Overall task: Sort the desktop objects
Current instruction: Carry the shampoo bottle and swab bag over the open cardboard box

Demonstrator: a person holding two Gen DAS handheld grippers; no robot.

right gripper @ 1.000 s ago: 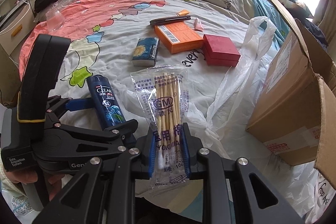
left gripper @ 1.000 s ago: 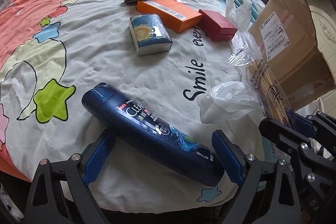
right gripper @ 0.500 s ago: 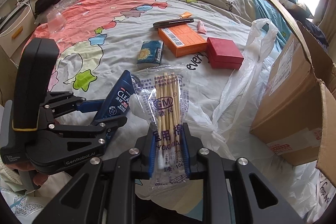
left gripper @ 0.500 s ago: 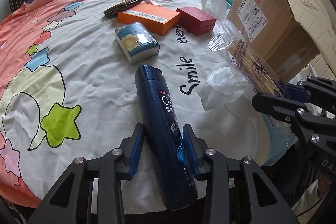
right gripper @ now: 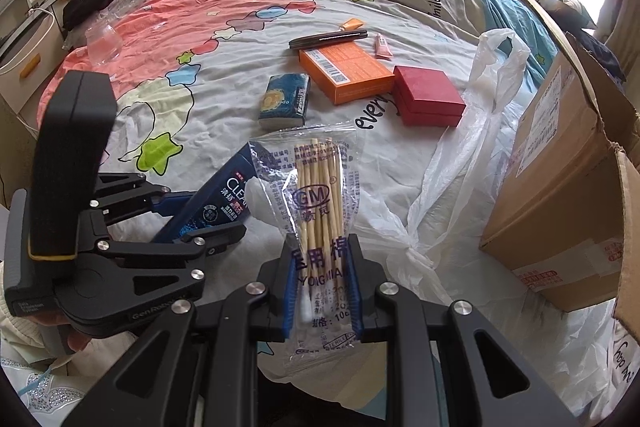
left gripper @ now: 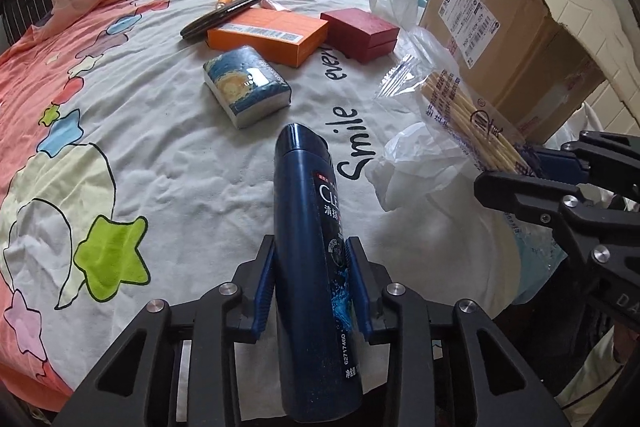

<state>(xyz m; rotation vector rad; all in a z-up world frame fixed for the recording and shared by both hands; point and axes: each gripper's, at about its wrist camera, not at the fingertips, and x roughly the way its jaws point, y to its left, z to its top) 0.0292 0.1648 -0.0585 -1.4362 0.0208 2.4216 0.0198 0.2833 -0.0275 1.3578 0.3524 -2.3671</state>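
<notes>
Your left gripper (left gripper: 312,283) is closing its blue fingers (left gripper: 264,287) on the lower body of a dark blue shampoo bottle (left gripper: 310,227), the pads touching both sides, its cap end pointing away over the bed (left gripper: 168,155). Your right gripper (right gripper: 322,279) pinches a clear packet of cotton swabs (right gripper: 318,199) near its bottom edge, the wooden sticks fanning upward. The bottle looks rigid, smooth and fairly heavy, likely to slip or swing if held off-centre, so a hold nearer its middle seems wiser; the packet looks light and crinkly, its film liable to slide between the pads. A crumpled white plastic bag (left gripper: 416,163) lies just beside both. Farther off on the star-printed sheet sit a tissue pack (left gripper: 246,87), an orange box (left gripper: 268,35) and a red box (left gripper: 360,33), with an open cardboard box (left gripper: 508,39) at the bed's right edge.
</notes>
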